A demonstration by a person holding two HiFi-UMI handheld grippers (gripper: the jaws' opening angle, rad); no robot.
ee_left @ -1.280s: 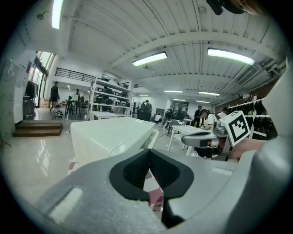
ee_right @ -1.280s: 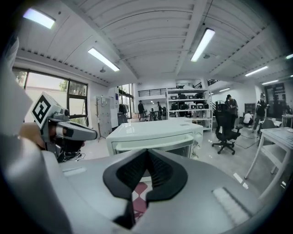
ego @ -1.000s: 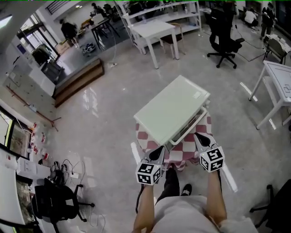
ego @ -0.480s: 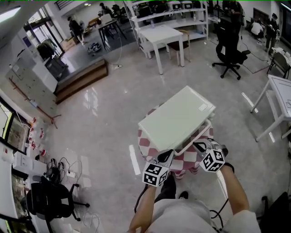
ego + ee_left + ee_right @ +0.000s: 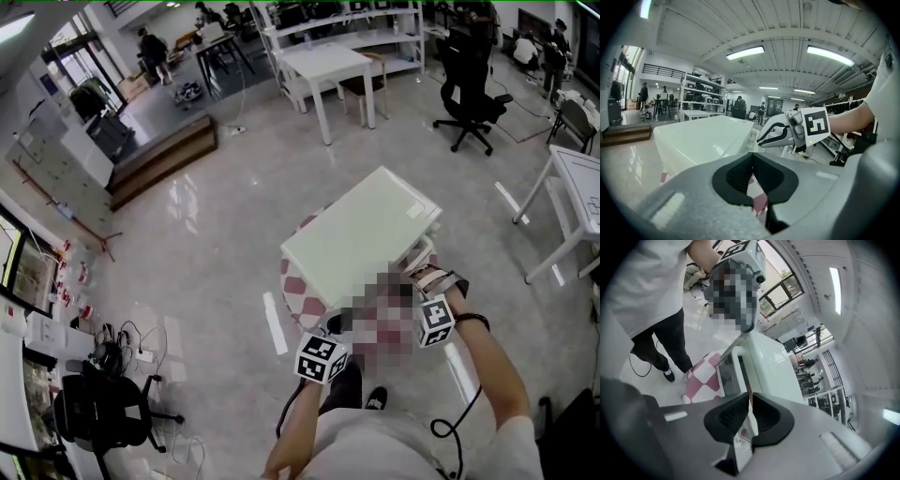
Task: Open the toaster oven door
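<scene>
The boxy white toaster oven [image 5: 361,234] sits on a small table draped in a red-and-white checked cloth [image 5: 298,286]. It covers most of the tabletop, so cloth shows only along the near and left edges. Its front faces the person, and the glass window of its door [image 5: 725,376] shows in the right gripper view. Whether the door is already cracked away from the body cannot be told.

The right gripper [image 5: 750,401] is at the right end of the oven's front, rolled onto its side and pointing downward. Its jaws have just been opening a little, yet they stand only narrowly apart. A thin white door handle [image 5: 753,423] fills the gap between the dark pads, which press on it from both sides.

The left gripper [image 5: 753,159] hangs off the tabletop's near-left corner, by the oven's front-left corner and not touching it. Its jaws are pressed together with nothing between them, and it points slightly downward across the front towards the right gripper.

The table stands on a glossy grey floor [image 5: 206,244]. Well beyond it are a white table [image 5: 328,66] and a black office chair [image 5: 469,89].
</scene>
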